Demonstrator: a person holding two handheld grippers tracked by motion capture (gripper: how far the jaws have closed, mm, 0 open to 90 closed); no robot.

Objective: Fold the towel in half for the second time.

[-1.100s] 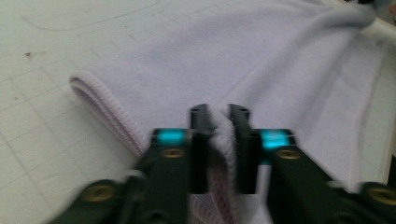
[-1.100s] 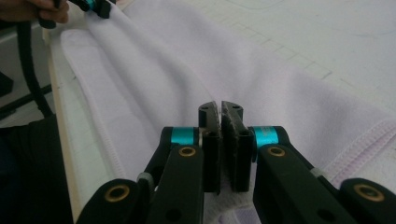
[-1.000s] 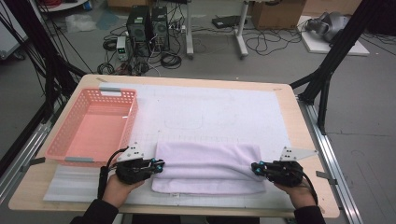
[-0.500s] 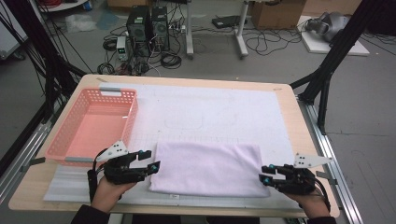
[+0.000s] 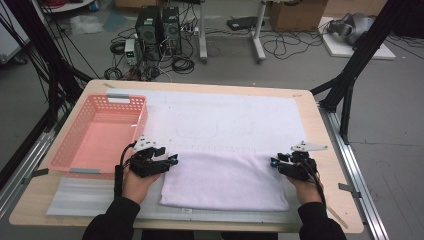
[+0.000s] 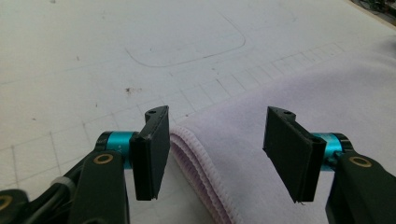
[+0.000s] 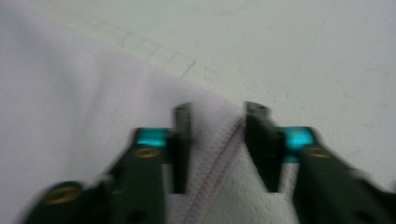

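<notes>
both hands have shifted since the earlier frames: they stood wider apart half a second ago and now sit back at the far corners of the folded lilac towel (image 5: 225,181), which lies on the white mat (image 5: 220,120) near the counter's (image 5: 320,150) front edge. the left hand-held gripper (image 5: 172,160) has its jaws well apart, straddling the towel's stacked corner (image 6: 196,154) without pressing on it. the right hand-held gripper (image 5: 274,162) has just been closing; in its own blurred view the jaws stand a narrow gap apart over the stitched hem (image 7: 219,154), and it seems the pads are not yet pinching the cloth, though the blur makes that hard to settle. the risk from here is uneven grips: if the left jaws catch only the top layer, or the right pads slip off the hem, the fold could open or skew when lifted. the pink basket (image 5: 75,150) stands at the left of the counter, apart from the towel, with nothing in it.
</notes>
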